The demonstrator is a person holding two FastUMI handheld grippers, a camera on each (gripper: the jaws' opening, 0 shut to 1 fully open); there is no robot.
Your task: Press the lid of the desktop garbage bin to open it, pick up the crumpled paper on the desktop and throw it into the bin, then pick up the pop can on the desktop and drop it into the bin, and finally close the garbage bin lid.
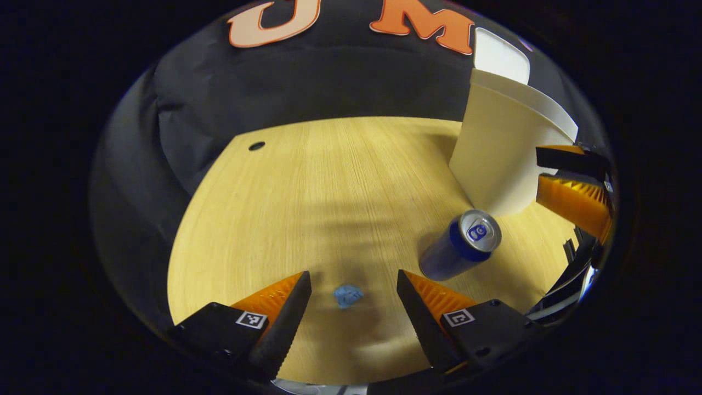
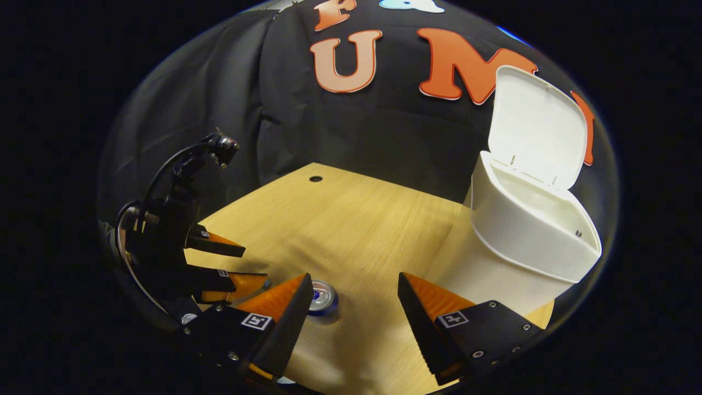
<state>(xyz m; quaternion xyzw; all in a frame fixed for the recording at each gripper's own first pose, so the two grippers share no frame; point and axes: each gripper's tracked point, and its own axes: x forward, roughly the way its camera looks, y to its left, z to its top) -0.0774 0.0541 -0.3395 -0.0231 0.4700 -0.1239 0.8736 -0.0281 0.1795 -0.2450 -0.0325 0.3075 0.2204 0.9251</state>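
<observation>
the pop can (image 1: 459,245) is standing upright on the wooden desktop (image 1: 307,208), its long axis pointing up and its silver top with the pull tab facing the camera. in the left gripper view it is sitting ahead of the left gripper (image 1: 354,293) and off to the right, just beyond the right finger, and close to the foot of the white garbage bin (image 1: 496,159). the crumpled paper (image 1: 347,296), a small blue wad, is lying on the desktop in the gap between the two fingers, and i cannot tell if it is touching either of them. the fingers of the left gripper are spread wide and are pinching nothing, and they are pointing forward and down at the desktop. in the right gripper view the right gripper (image 2: 355,296) is also standing wide apart and empty, angled down over the desktop. the top of the can (image 2: 322,296) is peeking out just beside its left finger. the bin (image 2: 526,241) is standing ahead and to the right of this gripper, its lid (image 2: 537,123) tilted up and back, so the mouth is open. the other gripper (image 2: 219,269) is showing farther to the left, spread too.
</observation>
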